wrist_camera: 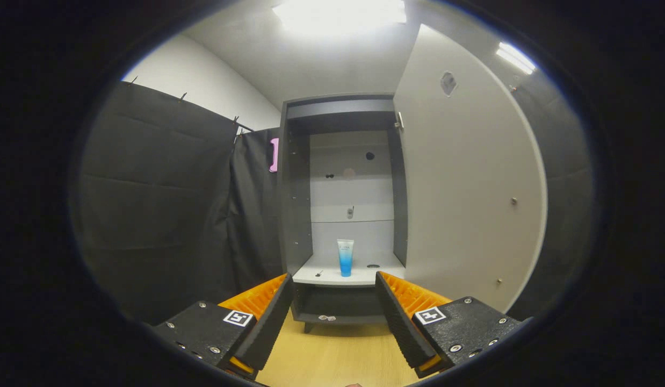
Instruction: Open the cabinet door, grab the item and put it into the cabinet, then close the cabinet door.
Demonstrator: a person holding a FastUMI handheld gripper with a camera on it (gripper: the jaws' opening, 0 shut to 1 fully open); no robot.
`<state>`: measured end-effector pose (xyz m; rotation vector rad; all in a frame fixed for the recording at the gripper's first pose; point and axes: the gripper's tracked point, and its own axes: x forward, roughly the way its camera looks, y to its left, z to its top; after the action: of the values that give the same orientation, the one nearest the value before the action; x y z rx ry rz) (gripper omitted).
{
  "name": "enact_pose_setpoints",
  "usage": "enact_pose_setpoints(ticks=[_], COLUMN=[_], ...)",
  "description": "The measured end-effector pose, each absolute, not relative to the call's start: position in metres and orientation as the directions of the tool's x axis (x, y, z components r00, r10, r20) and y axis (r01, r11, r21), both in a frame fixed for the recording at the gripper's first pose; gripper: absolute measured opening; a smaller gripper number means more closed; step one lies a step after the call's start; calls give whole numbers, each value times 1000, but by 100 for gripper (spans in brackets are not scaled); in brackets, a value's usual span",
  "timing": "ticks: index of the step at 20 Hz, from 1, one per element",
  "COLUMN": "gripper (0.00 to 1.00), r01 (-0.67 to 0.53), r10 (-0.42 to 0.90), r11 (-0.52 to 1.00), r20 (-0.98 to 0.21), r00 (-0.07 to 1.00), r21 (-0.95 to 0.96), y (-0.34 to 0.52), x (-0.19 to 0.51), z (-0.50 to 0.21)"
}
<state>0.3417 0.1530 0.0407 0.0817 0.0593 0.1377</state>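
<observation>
Gripper (335, 301) is hanging over the wooden floor (338, 355), fingers standing wide apart and holding nothing. Beyond the fingertips the cabinet (297, 215) is standing with its door (467, 193) swung fully open to the right. The tube (345, 257) is standing upright on the cabinet's lower shelf (327, 277), well apart from the fingers.

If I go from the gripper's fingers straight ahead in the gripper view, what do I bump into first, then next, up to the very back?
Open gripper → wooden floor → cabinet shelf edge → blue tube standing upright on the shelf → cabinet back wall.
</observation>
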Motion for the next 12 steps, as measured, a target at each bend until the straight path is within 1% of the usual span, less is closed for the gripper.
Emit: enact_pose_setpoints(ticks=[4,12], gripper=[93,93], r01=[-80,142], r10=[86,-136], r11=[993,988], r20=[-77,-90], r00=[993,987], r21=[82,67], y=[114,-5], x=[307,258], z=[34,47])
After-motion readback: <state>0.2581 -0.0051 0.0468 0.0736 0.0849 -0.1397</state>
